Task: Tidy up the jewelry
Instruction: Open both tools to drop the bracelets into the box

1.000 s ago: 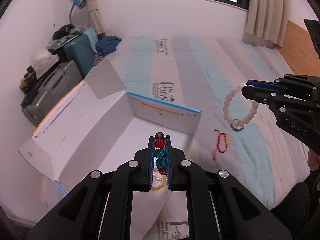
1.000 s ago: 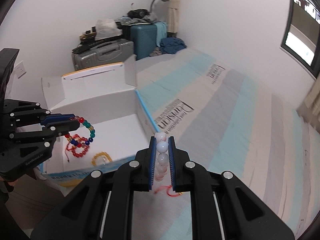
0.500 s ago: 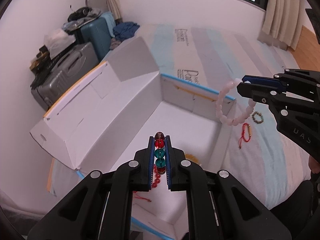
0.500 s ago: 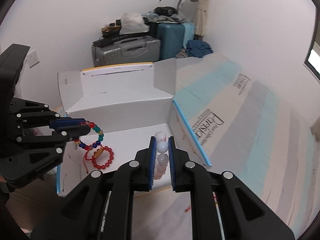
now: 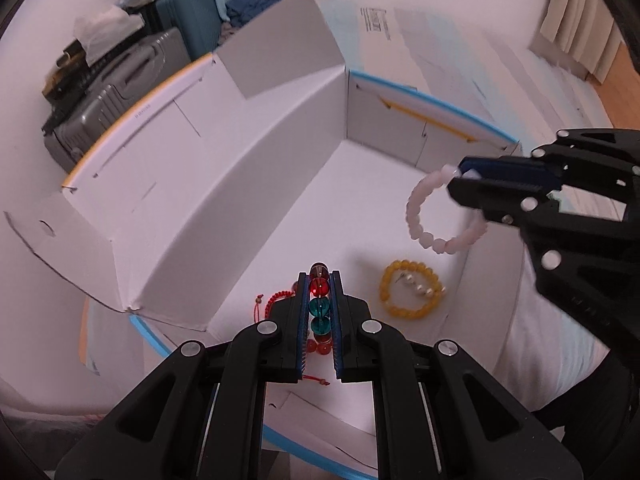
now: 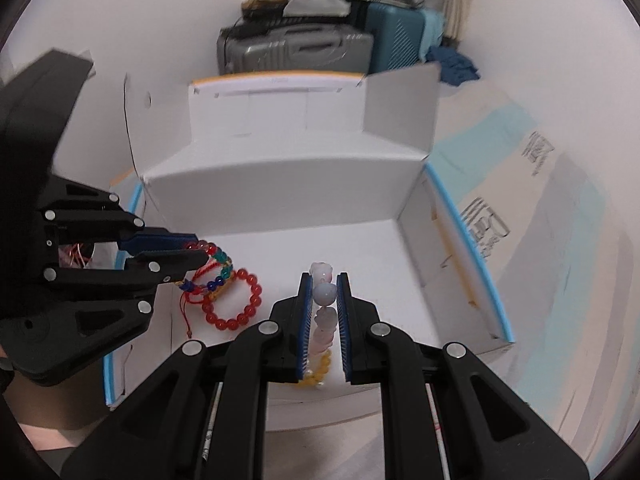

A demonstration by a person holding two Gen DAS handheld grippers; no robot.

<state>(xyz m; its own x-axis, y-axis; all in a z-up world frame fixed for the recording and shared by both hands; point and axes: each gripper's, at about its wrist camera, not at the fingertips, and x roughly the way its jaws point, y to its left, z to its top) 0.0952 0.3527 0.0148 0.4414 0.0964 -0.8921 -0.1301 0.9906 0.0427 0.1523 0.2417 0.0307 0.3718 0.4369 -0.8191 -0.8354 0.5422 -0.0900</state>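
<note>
My left gripper [image 5: 319, 308] pinches the multicoloured bead bracelet [image 6: 218, 270], my right gripper [image 6: 323, 312] the pale pink bracelet [image 5: 438, 216]; both hang over the white box [image 5: 248, 184] (apparently for dropping in).

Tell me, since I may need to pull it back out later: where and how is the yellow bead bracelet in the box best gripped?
Pinch across one strand of the yellow bead bracelet, coming straight down from above. It lies flat on the floor of the white box, an open ring, so one finger fits inside it. Probably take the left arc, away from the near wall and the small pearly piece inside the ring.

Bright, even light; fisheye-bent edges, slight motion blur
</note>
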